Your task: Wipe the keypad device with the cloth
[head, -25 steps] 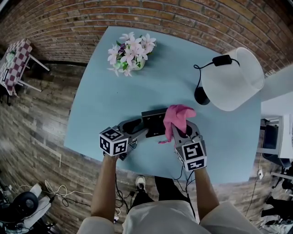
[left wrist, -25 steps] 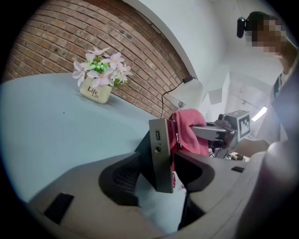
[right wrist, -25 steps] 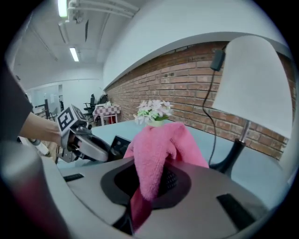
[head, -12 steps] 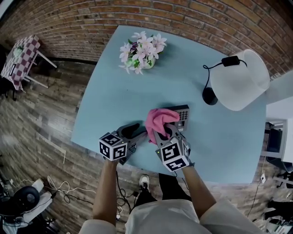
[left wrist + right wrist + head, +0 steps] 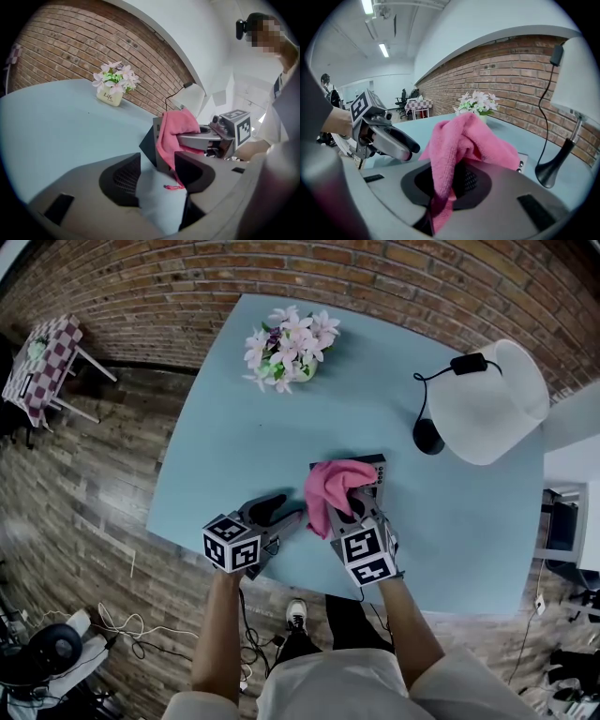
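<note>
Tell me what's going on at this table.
A person works with a gripper in each hand. The right gripper is shut on a pink cloth draped over the keypad device on the blue table. The left gripper sits open just left of the device, with only table between its jaws.

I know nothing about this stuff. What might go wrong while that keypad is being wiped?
The left tool is open and grips nothing, so the keypad may slide on the table as the right tool pushes. The pink cloth hangs loose near the left tool's jaws and might snag there. A hard shove could send the keypad toward the lamp.
</note>
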### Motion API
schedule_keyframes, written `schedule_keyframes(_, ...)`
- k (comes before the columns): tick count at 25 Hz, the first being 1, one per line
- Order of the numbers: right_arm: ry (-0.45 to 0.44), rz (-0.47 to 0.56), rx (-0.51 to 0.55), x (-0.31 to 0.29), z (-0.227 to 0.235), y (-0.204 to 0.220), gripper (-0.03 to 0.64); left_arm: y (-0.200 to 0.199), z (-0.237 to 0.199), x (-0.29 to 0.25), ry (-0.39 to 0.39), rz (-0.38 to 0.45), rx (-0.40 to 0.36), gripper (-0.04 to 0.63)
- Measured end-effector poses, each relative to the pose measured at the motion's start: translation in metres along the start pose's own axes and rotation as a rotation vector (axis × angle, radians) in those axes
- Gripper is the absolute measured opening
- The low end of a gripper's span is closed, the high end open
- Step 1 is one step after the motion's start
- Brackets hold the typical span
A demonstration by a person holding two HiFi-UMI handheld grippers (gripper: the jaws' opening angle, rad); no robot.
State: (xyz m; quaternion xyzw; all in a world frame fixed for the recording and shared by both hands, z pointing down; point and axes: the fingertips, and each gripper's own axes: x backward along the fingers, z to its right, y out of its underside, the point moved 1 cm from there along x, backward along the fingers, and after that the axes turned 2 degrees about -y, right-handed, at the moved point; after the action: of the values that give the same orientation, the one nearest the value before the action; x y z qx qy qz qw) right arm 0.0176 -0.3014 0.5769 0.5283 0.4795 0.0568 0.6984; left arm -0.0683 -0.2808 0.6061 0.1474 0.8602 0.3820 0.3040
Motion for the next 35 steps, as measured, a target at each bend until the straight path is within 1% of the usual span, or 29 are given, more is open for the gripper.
schedule_keyframes(3,0.029,-0.008,-0.027,0.007,0.014,0.005,0.058,-0.002,0.002,-0.003,0.007,-0.003,-0.006,0.261)
schedule_keyframes(8,0.073,-0.023,-0.042,0.017,0.037,0.017,0.058,-0.005,0.009,-0.007,0.028,0.003,-0.017,0.261)
schedule_keyframes(14,0.102,-0.029,-0.051,0.027,0.054,0.028,0.058,-0.006,0.017,-0.011,0.045,0.001,-0.040,0.261)
schedule_keyframes(18,0.137,-0.038,-0.069,0.034,0.067,0.037,0.058,-0.006,0.024,-0.012,0.061,0.008,-0.038,0.259)
schedule_keyframes(22,0.183,-0.046,-0.100,0.044,0.087,0.047,0.058,-0.003,0.026,-0.012,0.060,0.004,-0.037,0.259)
schedule_keyframes(27,0.257,-0.097,-0.142,0.057,0.112,0.068,0.058,-0.001,0.029,-0.011,0.060,-0.002,-0.034,0.258)
schedule_keyframes(29,0.260,-0.113,-0.169,0.061,0.117,0.076,0.058,-0.002,0.031,-0.009,0.064,-0.001,-0.034,0.258)
schedule_keyframes(32,0.265,-0.094,-0.209,0.069,0.120,0.078,0.057,-0.003,0.032,-0.004,0.062,0.007,-0.035,0.258)
schedule_keyframes(33,0.273,-0.080,-0.204,0.072,0.120,0.074,0.057,-0.003,0.032,-0.002,0.059,0.012,-0.035,0.258)
schedule_keyframes(35,0.282,-0.040,-0.160,0.078,0.112,0.056,0.057,-0.004,0.032,0.005,0.050,0.022,-0.035,0.259)
